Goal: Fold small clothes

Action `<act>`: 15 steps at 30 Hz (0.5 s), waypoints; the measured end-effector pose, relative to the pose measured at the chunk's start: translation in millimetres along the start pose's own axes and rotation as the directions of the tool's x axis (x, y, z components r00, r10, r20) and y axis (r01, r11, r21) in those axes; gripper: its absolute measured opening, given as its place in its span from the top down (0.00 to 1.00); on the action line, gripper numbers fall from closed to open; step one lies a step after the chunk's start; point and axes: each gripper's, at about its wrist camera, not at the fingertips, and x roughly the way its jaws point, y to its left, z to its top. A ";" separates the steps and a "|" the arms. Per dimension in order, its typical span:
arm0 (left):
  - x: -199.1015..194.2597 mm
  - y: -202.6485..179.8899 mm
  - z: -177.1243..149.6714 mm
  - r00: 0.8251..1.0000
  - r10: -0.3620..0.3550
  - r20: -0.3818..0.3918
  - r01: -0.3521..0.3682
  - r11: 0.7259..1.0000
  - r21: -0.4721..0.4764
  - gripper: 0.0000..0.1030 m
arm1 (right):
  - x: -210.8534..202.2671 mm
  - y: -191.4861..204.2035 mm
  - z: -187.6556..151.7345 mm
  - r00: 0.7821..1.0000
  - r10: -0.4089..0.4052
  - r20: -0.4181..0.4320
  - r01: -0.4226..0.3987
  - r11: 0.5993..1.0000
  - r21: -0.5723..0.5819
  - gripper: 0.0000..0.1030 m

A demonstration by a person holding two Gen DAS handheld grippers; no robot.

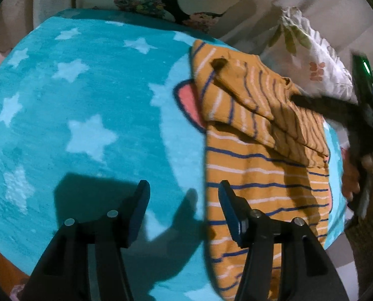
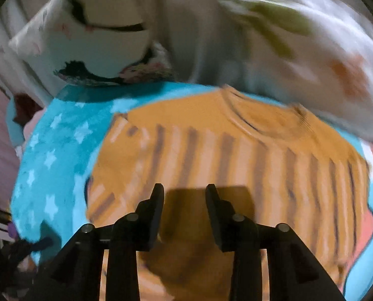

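Note:
An orange shirt (image 1: 261,170) with blue and white stripes lies on a teal star-patterned blanket (image 1: 86,100), its upper part folded over itself. My left gripper (image 1: 183,185) hovers open over the shirt's left edge, one finger above the blanket and the other above the cloth, with nothing held. In the right wrist view the shirt (image 2: 236,150) is blurred, with its neckline at the far side. My right gripper (image 2: 184,188) stands open above the shirt with nothing pinched between its jaws. In the left wrist view its blurred fingers (image 1: 319,105) reach over the folded part.
A white floral pillow (image 1: 311,57) lies past the shirt, seen blurred in the right wrist view (image 2: 286,37). Another pillow with a black pattern (image 2: 86,37) lies at the blanket's far left. A person's hand (image 1: 354,180) holds the right tool. Dark clutter (image 2: 15,245) sits off the blanket's edge.

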 end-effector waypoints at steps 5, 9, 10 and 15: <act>2.3 -16.5 -14.3 1.000 -0.004 -0.003 0.004 0.999 -0.032 0.46 | -55.9 -84.0 -67.5 0.999 -0.030 -0.011 0.031 0.992 0.124 0.56; 8.2 -26.6 -32.7 1.000 -0.016 -0.018 0.015 0.998 -0.068 0.46 | -90.3 -158.5 -127.8 0.997 -0.066 -0.031 0.072 0.961 0.266 0.47; 10.9 -29.3 -37.6 0.999 -0.024 -0.021 0.023 0.997 -0.077 0.46 | -97.4 -181.3 -148.5 0.997 -0.059 -0.039 0.069 0.944 0.324 0.47; 22.3 -43.2 -61.1 0.998 -0.064 -0.003 0.064 0.992 -0.108 0.46 | -103.4 -233.8 -215.9 0.997 0.057 -0.046 -0.028 0.877 0.480 0.47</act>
